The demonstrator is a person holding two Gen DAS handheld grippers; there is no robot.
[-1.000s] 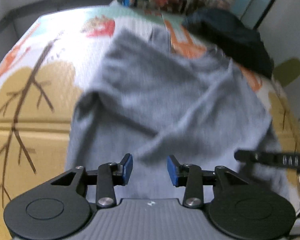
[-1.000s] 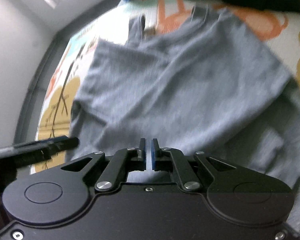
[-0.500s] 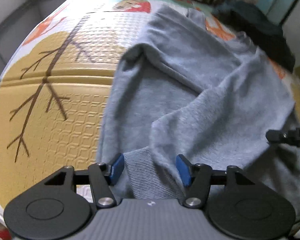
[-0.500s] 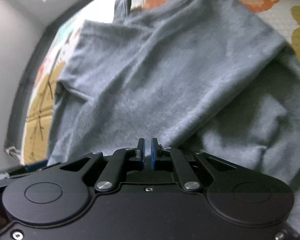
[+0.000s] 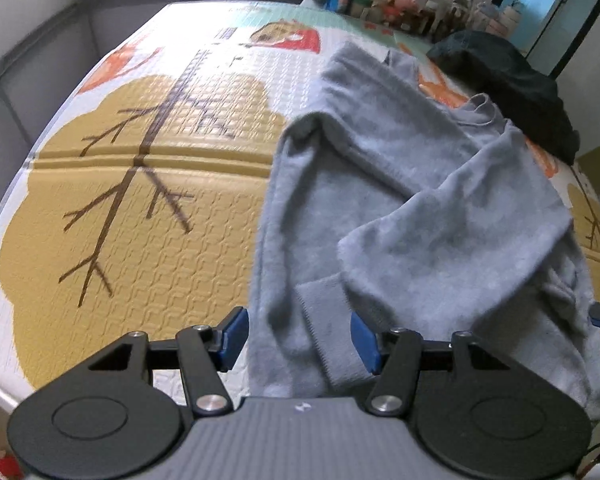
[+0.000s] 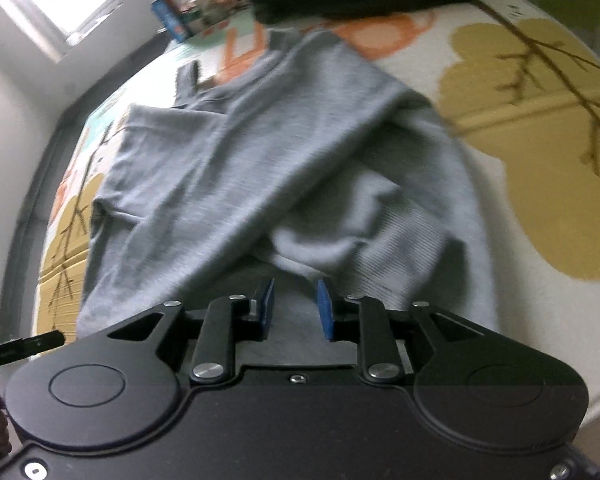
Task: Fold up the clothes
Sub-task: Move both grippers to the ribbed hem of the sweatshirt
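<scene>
Sweatshirt (image 5: pixel 400 200) now sleeve-folded on mat (image 5: pixel 140 220) — left gripper (image 5: pixel 298 338) jaws open, right gripper (image 6: pixel 296 306) jaws just parting, empty.

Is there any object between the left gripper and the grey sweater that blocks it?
Nothing visible does. The left gripper is open directly over the grey sweater, its ribbed cuff showing between the jaws.

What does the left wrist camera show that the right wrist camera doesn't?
Only the left wrist view shows the bright blue doorway at the far right and the sleeve's ribbed grey cuff lying between the open left gripper.

Only the right wrist view shows the bright window and the right gripper, its jaws just opened, pressing nothing.

Both show the grey sweatshirt, the tree-patterned foam mat and the dark clothes pile.
</scene>
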